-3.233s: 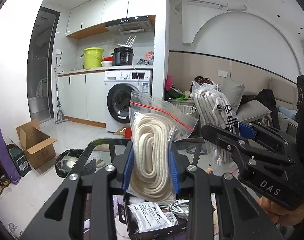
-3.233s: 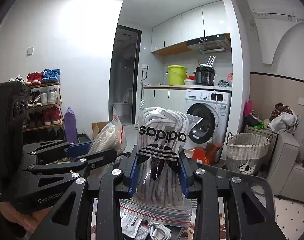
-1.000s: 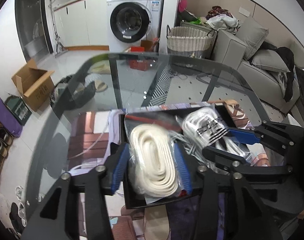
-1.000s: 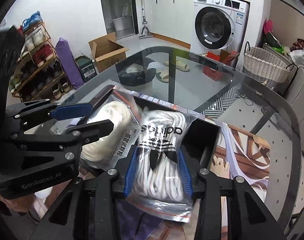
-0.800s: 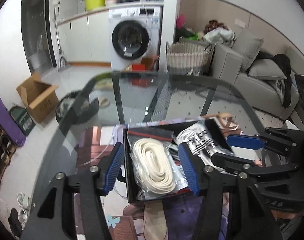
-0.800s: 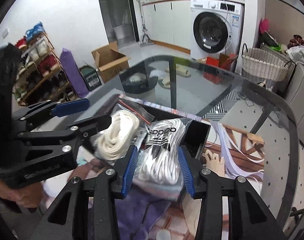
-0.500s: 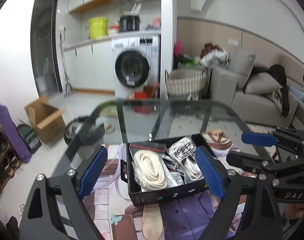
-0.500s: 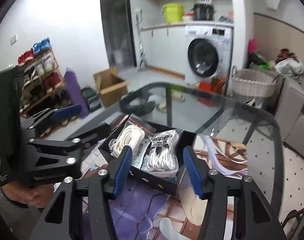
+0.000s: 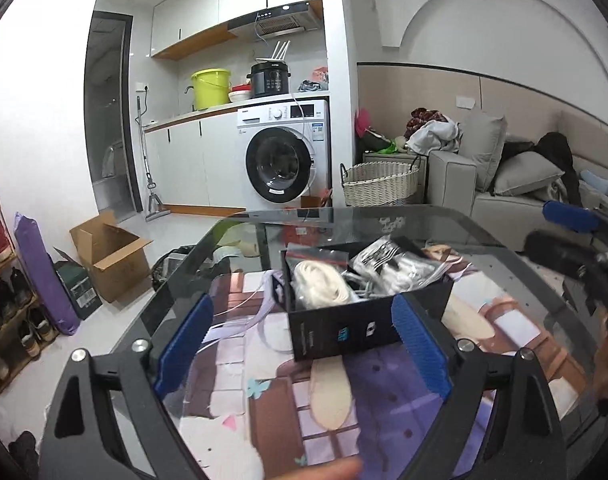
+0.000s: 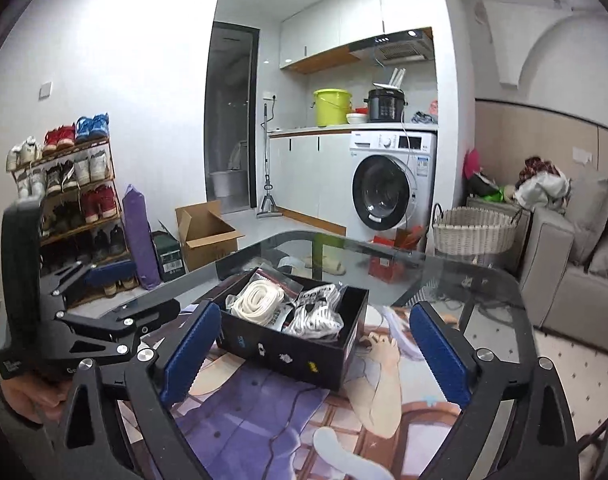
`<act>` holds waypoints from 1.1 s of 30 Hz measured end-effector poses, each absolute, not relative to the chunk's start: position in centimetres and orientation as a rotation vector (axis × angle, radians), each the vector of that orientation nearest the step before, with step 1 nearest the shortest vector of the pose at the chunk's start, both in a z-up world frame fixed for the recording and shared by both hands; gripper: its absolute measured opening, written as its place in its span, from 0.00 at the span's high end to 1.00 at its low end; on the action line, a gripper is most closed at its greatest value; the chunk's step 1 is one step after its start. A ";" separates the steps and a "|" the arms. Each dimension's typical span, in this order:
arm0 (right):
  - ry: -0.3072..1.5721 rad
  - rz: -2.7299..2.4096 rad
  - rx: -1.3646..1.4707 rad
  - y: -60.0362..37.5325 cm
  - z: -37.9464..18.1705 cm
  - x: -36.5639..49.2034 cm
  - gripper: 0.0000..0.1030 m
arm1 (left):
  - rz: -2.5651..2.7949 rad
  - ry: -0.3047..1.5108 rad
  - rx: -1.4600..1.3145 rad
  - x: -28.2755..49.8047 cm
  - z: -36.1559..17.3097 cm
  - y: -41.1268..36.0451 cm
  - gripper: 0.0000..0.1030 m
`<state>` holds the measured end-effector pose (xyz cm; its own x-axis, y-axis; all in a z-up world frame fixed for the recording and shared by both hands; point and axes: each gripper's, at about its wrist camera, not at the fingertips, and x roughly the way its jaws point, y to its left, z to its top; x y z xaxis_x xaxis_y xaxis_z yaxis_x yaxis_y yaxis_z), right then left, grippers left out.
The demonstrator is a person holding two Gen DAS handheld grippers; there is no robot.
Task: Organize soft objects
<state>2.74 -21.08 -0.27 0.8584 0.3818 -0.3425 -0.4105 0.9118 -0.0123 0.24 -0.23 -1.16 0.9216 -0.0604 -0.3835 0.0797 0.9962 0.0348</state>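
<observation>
A black box (image 9: 344, 328) stands on a printed mat (image 9: 384, 400) on the glass table (image 9: 504, 264). Two bags lie in it: cream rope (image 9: 320, 286) on the left, white laces with Adidas print (image 9: 392, 268) on the right. My left gripper (image 9: 300, 312) hangs back from the box, its jaws opening, nothing pressed between them. In the right wrist view the box (image 10: 288, 352), cream rope bag (image 10: 256, 298) and laces bag (image 10: 318, 312) sit beyond my right gripper (image 10: 315, 314), whose jaws are opening and hold nothing. The left gripper (image 10: 154, 286) shows at the left there.
Beyond the table stand a washing machine (image 10: 388, 188), a wicker basket (image 10: 474, 230) and a grey sofa (image 9: 484, 184). A cardboard box (image 10: 206, 232) and a shoe rack (image 10: 64, 200) are on the left. A hand (image 10: 28, 396) holds the left gripper's handle.
Both grippers let go of their bags, which now lie in the black box. Both opened wide, drew back from the box and tilted up toward the room.
</observation>
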 end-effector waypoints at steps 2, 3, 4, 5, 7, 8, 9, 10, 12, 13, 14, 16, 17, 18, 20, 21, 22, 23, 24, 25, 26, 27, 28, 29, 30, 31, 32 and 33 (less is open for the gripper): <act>0.350 0.412 -0.057 -21.4 -0.3 2.8 0.06 | -0.063 0.389 0.044 0.1 -1.2 -0.2 0.11; 0.352 0.407 -0.043 -21.5 -0.2 2.9 0.06 | -0.059 0.388 0.021 0.2 -0.9 0.1 0.11; 0.352 0.407 -0.034 -21.6 -0.2 2.9 0.06 | -0.064 0.391 0.000 0.2 -0.8 0.2 0.11; 0.350 0.402 -0.028 -21.8 -0.1 3.0 0.06 | -0.067 0.391 -0.013 0.3 -0.7 0.3 0.10; 0.342 0.387 -0.028 -22.0 0.0 3.1 0.06 | -0.059 0.370 -0.037 0.1 -0.5 0.5 0.10; 0.339 0.380 -0.027 -22.0 0.0 3.1 0.05 | -0.058 0.365 -0.041 0.2 -0.5 0.4 0.10; 0.339 0.379 -0.025 -22.1 -0.1 3.1 0.05 | -0.061 0.367 -0.040 0.2 -0.5 0.2 0.08; 0.345 0.381 -0.023 -22.2 -0.1 3.1 0.05 | -0.062 0.369 -0.035 0.3 -0.4 0.1 0.04; 0.354 0.382 -0.018 -22.3 -0.2 3.2 0.05 | -0.056 0.348 -0.028 -0.1 -0.4 0.0 0.00; 0.355 0.381 -0.019 -22.3 -0.3 3.2 0.05 | -0.055 0.338 -0.022 -0.3 -0.4 0.0 0.00; 0.355 0.380 -0.019 -22.3 -0.2 3.3 0.05 | -0.060 0.332 -0.014 -0.4 -0.4 -0.1 0.00; 0.354 0.384 -0.016 -22.2 -0.1 3.4 0.05 | -0.068 0.321 -0.006 -0.7 -0.2 -0.3 0.00; 0.351 0.385 -0.018 -22.2 -0.1 3.4 0.05 | -0.069 0.319 -0.007 -0.7 -0.2 -0.3 0.00; 0.349 0.387 -0.021 -22.1 -0.1 3.3 0.05 | -0.072 0.320 -0.007 -0.6 -0.2 -0.3 0.00; 0.346 0.391 -0.029 -21.9 -0.1 3.3 0.05 | -0.072 0.322 -0.005 -0.6 -0.2 -0.4 0.00; 0.346 0.392 -0.034 -21.8 -0.2 3.3 0.05 | -0.069 0.323 -0.004 -0.6 -0.2 -0.4 0.00; 0.346 0.393 -0.036 -21.8 -0.2 3.3 0.05 | -0.068 0.323 -0.005 -0.6 -0.1 -0.4 0.00; 0.347 0.393 -0.036 -21.7 -0.3 3.3 0.05 | -0.069 0.323 -0.006 -0.6 -0.1 -0.5 0.00; 0.349 0.394 -0.034 -21.7 -0.3 3.3 0.05 | -0.066 0.320 -0.008 -0.6 -0.1 -0.4 0.00; 0.353 0.395 -0.033 -21.7 -0.3 3.3 0.05 | -0.064 0.318 -0.010 -0.6 0.0 -0.4 0.00; 0.356 0.395 -0.033 -21.6 -0.4 3.3 0.05 | -0.065 0.316 -0.012 -0.7 0.0 -0.4 0.00; 0.357 0.397 -0.034 -21.5 -0.5 3.4 0.05 | -0.066 0.315 -0.013 -0.8 0.0 -0.4 0.00; 0.358 0.399 -0.035 -21.5 -0.5 3.4 0.05 | -0.065 0.315 -0.013 -0.8 0.0 -0.3 0.00; 0.358 0.400 -0.036 -21.4 -0.5 3.4 0.05 | -0.064 0.314 -0.013 -0.8 0.0 -0.3 0.00; 0.355 0.400 -0.037 -21.3 -0.5 3.4 0.05 | -0.063 0.315 -0.014 -0.8 0.0 -0.3 0.00; 0.354 0.402 -0.038 -21.3 -0.5 3.4 0.05 | -0.062 0.315 -0.013 -0.8 0.0 -0.3 0.00; 0.353 0.403 -0.040 -21.2 -0.5 3.4 0.05 | -0.060 0.314 -0.013 -0.8 0.0 -0.3 0.00; 0.352 0.401 -0.040 -21.3 -0.5 3.3 0.05 | -0.058 0.313 -0.013 -0.8 0.0 -0.2 0.00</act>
<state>3.33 -21.27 -0.47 0.8612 0.3750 -0.3430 -0.3887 0.9208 0.0306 -0.85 -0.23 -0.01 0.9497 -0.0595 -0.3074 0.0555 0.9982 -0.0220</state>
